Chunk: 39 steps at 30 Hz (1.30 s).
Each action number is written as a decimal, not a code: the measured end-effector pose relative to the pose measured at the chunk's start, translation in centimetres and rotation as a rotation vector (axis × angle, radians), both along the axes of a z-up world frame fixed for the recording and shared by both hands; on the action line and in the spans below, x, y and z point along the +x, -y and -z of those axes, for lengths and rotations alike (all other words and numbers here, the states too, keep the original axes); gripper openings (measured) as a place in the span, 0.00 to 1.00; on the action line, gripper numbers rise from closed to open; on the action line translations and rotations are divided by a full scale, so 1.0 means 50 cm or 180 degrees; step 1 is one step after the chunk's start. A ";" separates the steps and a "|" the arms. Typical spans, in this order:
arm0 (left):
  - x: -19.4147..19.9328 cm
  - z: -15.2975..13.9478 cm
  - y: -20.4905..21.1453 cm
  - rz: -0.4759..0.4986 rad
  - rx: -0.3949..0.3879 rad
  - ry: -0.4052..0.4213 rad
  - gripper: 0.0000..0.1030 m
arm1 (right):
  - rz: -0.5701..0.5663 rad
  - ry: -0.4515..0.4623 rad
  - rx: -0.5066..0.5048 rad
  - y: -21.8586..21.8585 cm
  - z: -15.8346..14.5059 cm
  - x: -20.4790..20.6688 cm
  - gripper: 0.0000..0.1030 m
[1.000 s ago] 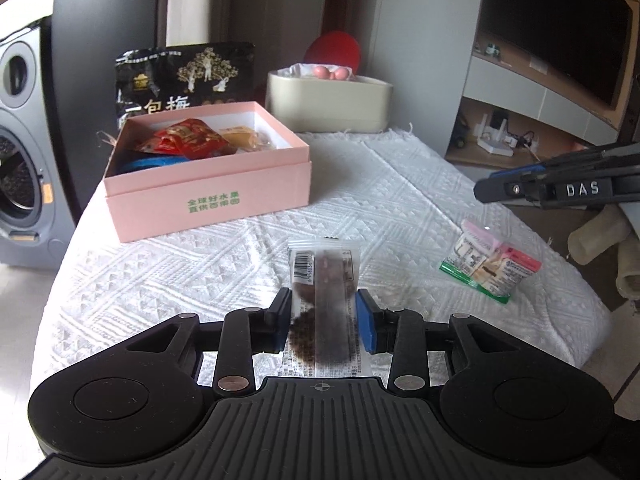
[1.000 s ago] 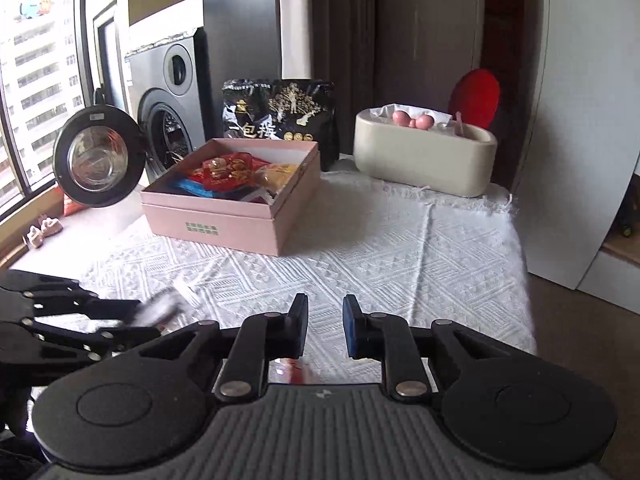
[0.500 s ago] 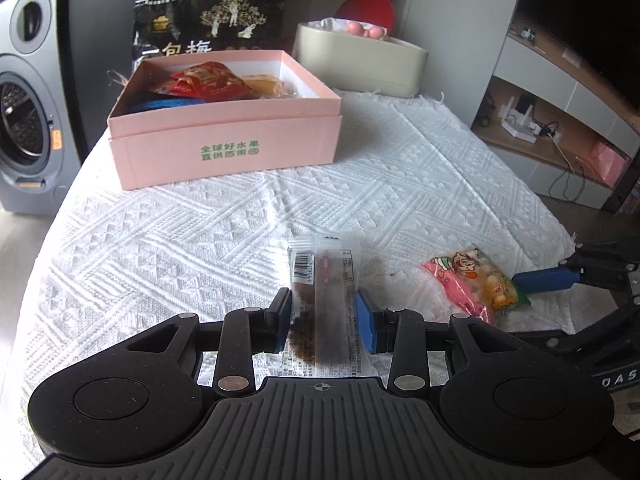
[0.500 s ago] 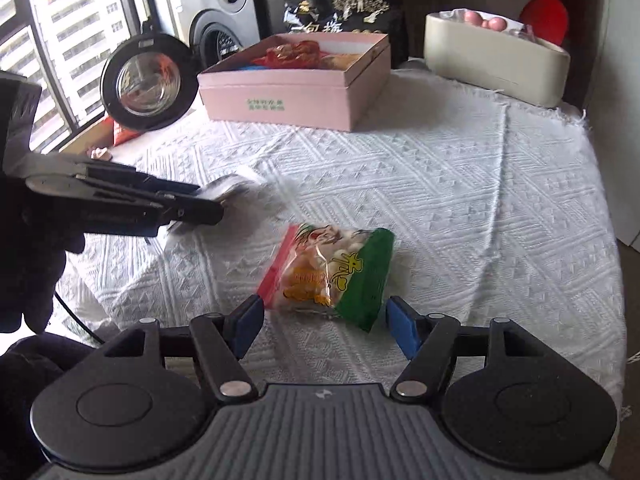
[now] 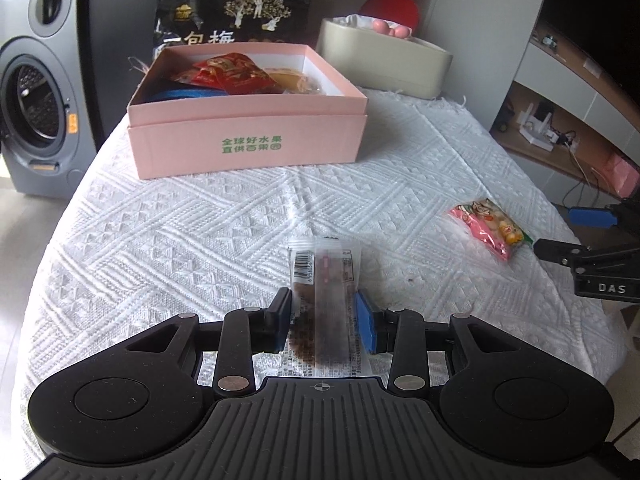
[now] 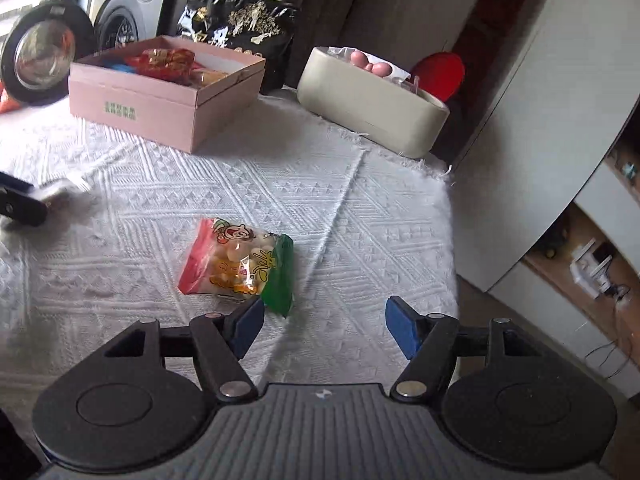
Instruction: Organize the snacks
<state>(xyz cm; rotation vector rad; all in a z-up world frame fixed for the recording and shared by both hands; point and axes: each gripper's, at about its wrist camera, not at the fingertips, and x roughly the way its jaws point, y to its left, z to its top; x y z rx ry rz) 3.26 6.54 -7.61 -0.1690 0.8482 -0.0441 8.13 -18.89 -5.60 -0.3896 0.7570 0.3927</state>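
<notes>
My left gripper (image 5: 325, 312) is shut on a clear packet of dark dried fruit (image 5: 325, 264), held just above the white tablecloth (image 5: 180, 240). The pink box (image 5: 248, 148) stands open beyond it with several snack packets inside. A red, yellow and green snack packet (image 6: 240, 264) lies flat on the cloth, also seen in the left wrist view as the colourful packet (image 5: 486, 230). My right gripper (image 6: 326, 320) hovers low just behind it. Its jaws are opening with nothing between them, and the packet lies just ahead of the left fingertip.
A black snack bag (image 5: 232, 16) leans behind the pink box. A beige tub (image 5: 384, 64) holding pink items sits at the back right. A washing machine (image 5: 36, 100) stands left of the table. The table edge (image 6: 452, 240) drops off right of the colourful packet.
My right gripper has gone from nearly shut to wide and has sunk toward the colourful packet on the cloth. My left gripper has tilted a little and keeps its packet.
</notes>
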 end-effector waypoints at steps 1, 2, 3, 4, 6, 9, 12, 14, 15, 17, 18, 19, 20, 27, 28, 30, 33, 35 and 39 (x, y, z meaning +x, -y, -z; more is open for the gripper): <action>0.002 0.000 0.002 0.0009 0.0022 0.0013 0.38 | -0.0018 -0.0106 0.0166 0.006 -0.003 0.000 0.71; 0.003 0.000 0.003 0.0017 0.0035 0.0020 0.38 | -0.0040 -0.0194 0.0301 0.005 -0.003 -0.002 0.73; 0.003 0.002 0.004 0.0017 0.0040 0.0018 0.38 | -0.0040 -0.0244 0.0380 -0.001 0.000 -0.005 0.73; 0.005 0.003 0.004 0.0012 0.0033 0.0014 0.38 | -0.0023 -0.0256 0.0425 -0.010 0.003 -0.005 0.73; 0.006 0.006 0.002 -0.0004 0.0011 0.0029 0.38 | -0.0006 -0.0232 0.0482 -0.036 0.012 0.000 0.73; 0.007 0.006 -0.002 -0.0011 -0.0021 0.0032 0.38 | -0.0040 -0.0264 0.0444 -0.069 0.024 0.003 0.73; 0.004 0.007 -0.004 -0.0016 -0.0049 0.0049 0.39 | 0.0019 -0.0038 -0.0091 -0.071 0.043 -0.001 0.73; 0.002 0.008 -0.001 -0.0060 -0.0051 0.0063 0.39 | 0.0220 0.0198 -0.0502 -0.051 0.053 -0.003 0.73; 0.002 0.008 0.003 -0.0081 -0.0035 0.0070 0.39 | 0.0348 0.0304 -0.0688 -0.033 0.056 -0.004 0.73; 0.002 0.009 0.014 -0.0034 0.0058 0.0093 0.40 | 0.0486 0.0287 -0.0671 -0.002 0.048 -0.003 0.73; 0.003 0.010 0.020 0.0004 0.0111 0.0110 0.40 | 0.0517 0.0201 -0.0494 0.012 0.039 -0.001 0.73; 0.005 0.012 0.026 0.0040 0.0171 0.0132 0.41 | 0.0538 0.0056 -0.0203 0.026 0.029 0.004 0.73; 0.005 0.014 0.030 0.0059 0.0215 0.0144 0.41 | 0.0556 -0.0075 0.0046 0.031 0.022 0.010 0.73; 0.004 0.017 0.027 0.0099 0.0208 0.0170 0.43 | 0.1008 -0.0707 0.1036 -0.024 0.055 0.103 0.74; 0.003 0.018 0.027 0.0109 0.0210 0.0177 0.43 | 0.1084 -0.0573 0.0956 -0.040 0.059 0.110 0.76; 0.002 0.019 0.027 0.0129 0.0215 0.0187 0.43 | 0.1116 -0.0520 0.0863 -0.061 0.062 0.122 0.76; 0.002 0.018 0.029 0.0148 0.0237 0.0177 0.44 | 0.0979 -0.0482 0.0842 -0.071 0.061 0.122 0.65; 0.004 0.016 0.032 0.0143 0.0259 0.0150 0.44 | 0.0848 -0.0479 0.0819 -0.070 0.053 0.113 0.56; 0.005 0.016 0.042 0.0155 0.0372 0.0125 0.44 | 0.0572 -0.0426 0.0883 -0.066 0.019 0.076 0.54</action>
